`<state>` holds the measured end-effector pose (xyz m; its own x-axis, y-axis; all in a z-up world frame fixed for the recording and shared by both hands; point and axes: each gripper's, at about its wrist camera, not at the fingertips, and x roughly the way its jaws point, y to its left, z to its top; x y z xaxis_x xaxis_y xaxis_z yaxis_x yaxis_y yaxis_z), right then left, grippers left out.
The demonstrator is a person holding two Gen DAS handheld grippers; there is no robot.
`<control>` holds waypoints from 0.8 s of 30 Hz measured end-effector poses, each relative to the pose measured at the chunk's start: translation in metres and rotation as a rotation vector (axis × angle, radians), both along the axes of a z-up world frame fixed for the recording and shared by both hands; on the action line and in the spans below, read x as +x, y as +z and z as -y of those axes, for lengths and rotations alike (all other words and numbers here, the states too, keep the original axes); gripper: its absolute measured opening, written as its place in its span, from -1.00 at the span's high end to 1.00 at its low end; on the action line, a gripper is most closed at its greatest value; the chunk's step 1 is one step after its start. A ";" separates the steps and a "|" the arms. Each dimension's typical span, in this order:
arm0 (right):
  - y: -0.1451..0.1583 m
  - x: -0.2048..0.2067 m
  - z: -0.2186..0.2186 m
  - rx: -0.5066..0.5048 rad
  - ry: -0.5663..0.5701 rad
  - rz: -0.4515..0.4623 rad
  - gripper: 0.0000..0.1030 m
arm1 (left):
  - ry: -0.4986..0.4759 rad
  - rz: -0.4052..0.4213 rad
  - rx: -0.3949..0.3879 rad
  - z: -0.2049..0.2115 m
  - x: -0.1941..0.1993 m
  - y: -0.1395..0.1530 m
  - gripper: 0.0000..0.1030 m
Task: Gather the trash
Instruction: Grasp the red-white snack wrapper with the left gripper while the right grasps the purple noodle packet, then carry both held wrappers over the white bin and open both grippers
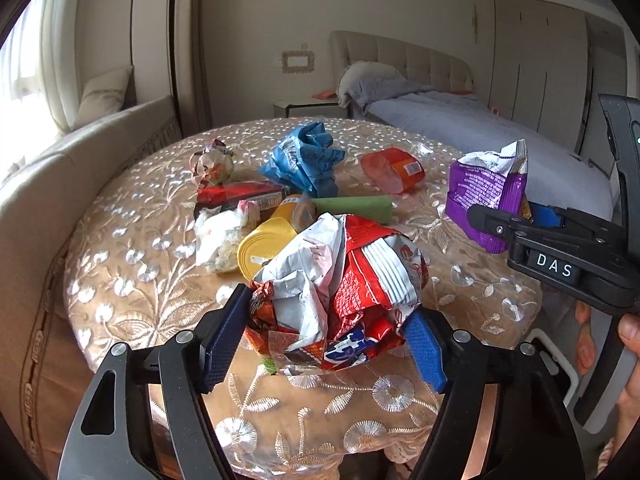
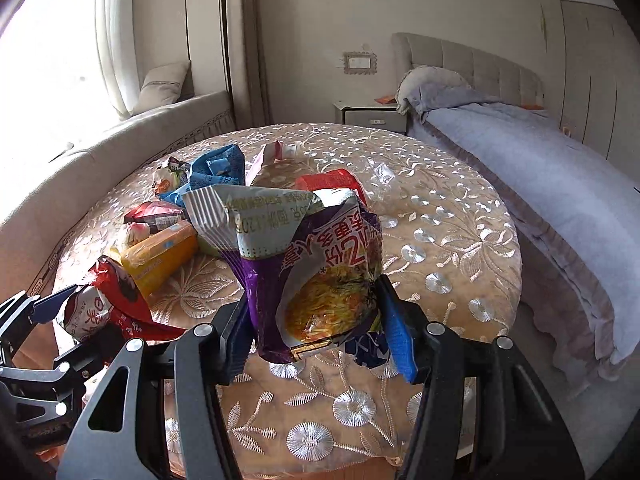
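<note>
Gripping red wrapper (image 1: 344, 292), left tongs (image 1: 326, 340); right tongs (image 2: 316, 336) clamp purple packet (image 2: 312, 280); embroidered round table (image 1: 400, 396), bed (image 1: 480, 128) behind.

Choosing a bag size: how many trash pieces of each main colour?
Red: 3 (red bag, red wrapper, red cup)
Blue: 1 (blue bag)
Purple: 1 (purple packet)
Yellow: 1 (yellow tub)
Green: 1 (green roll)
White: 2 (white wrapper, small crumpled wrapper)
Total: 9 visible

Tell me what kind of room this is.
Most likely a bedroom at home: a bed with a padded headboard and a pillow, a nightstand beside it, and a cushioned window seat behind the round table.
</note>
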<state>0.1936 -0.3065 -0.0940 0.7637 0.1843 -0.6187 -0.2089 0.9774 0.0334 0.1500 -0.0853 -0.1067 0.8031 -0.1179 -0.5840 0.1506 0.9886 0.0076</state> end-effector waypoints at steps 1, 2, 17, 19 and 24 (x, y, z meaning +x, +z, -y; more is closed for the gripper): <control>0.001 -0.005 0.005 0.001 0.000 0.005 -0.13 | -0.007 0.015 0.008 0.003 -0.003 0.004 -0.39; 0.003 -0.011 0.010 0.005 -0.002 0.011 -0.13 | -0.014 0.030 0.020 0.007 -0.006 0.007 -0.39; 0.007 -0.120 0.142 -0.118 -0.258 0.026 -0.13 | -0.451 -0.004 0.090 0.152 -0.030 0.009 -0.39; -0.004 -0.132 0.162 -0.137 -0.300 -0.020 -0.13 | -0.535 -0.034 0.119 0.182 -0.033 -0.002 -0.39; -0.048 -0.155 0.198 -0.207 -0.319 -0.143 -0.14 | -0.747 -0.155 0.193 0.246 -0.035 -0.045 -0.39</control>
<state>0.0391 -0.5045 -0.1423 0.6660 -0.1876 -0.7220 0.0982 0.9815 -0.1645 0.1151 -0.3318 -0.1514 0.4582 -0.4799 -0.7482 0.7884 0.6081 0.0929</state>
